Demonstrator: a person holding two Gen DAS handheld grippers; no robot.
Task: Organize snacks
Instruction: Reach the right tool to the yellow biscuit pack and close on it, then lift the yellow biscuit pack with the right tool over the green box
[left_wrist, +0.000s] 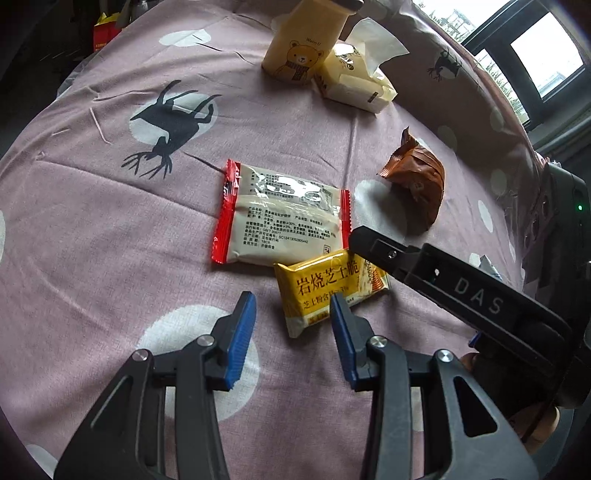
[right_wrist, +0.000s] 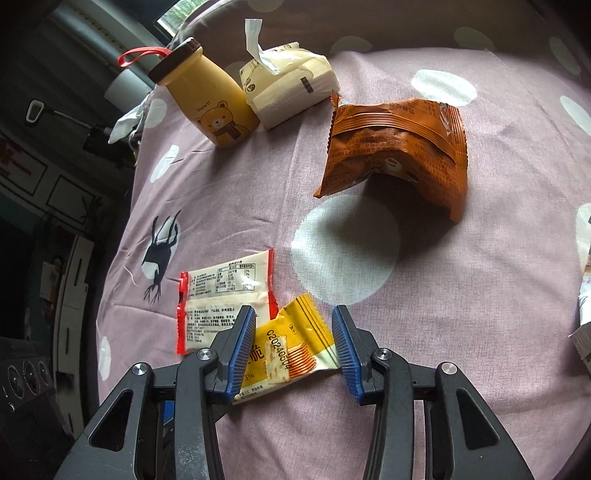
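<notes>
The yellow cracker packet (right_wrist: 291, 354) is seen lying flat on the pink spotted cloth (right_wrist: 461, 295), between the blue pads of the right gripper (right_wrist: 294, 354) and just right of the left gripper (left_wrist: 293, 339), whose right pad sits at the packet's near edge. A red-edged white packet (left_wrist: 282, 214) is found just beyond the yellow one and touching it at one corner, while a brown packet (right_wrist: 399, 147) lies well ahead and to the right. A bear-printed bottle (right_wrist: 210, 107) and a tissue pack (right_wrist: 288, 88) stand far ahead. A slip is judged likely: the wrapper is glossy and thin, so a squeeze from above could make it skid or buckle rather than lift, and the neighbouring white packet could be dragged along at the touching corner. A clash between the two tools is also possible, since both are crowded over the same packet. The right gripper's jaws are seen partly apart, astride the packet; whether the pads press on it cannot be told. The left gripper's jaws are held partly apart, with only cloth between them.
</notes>
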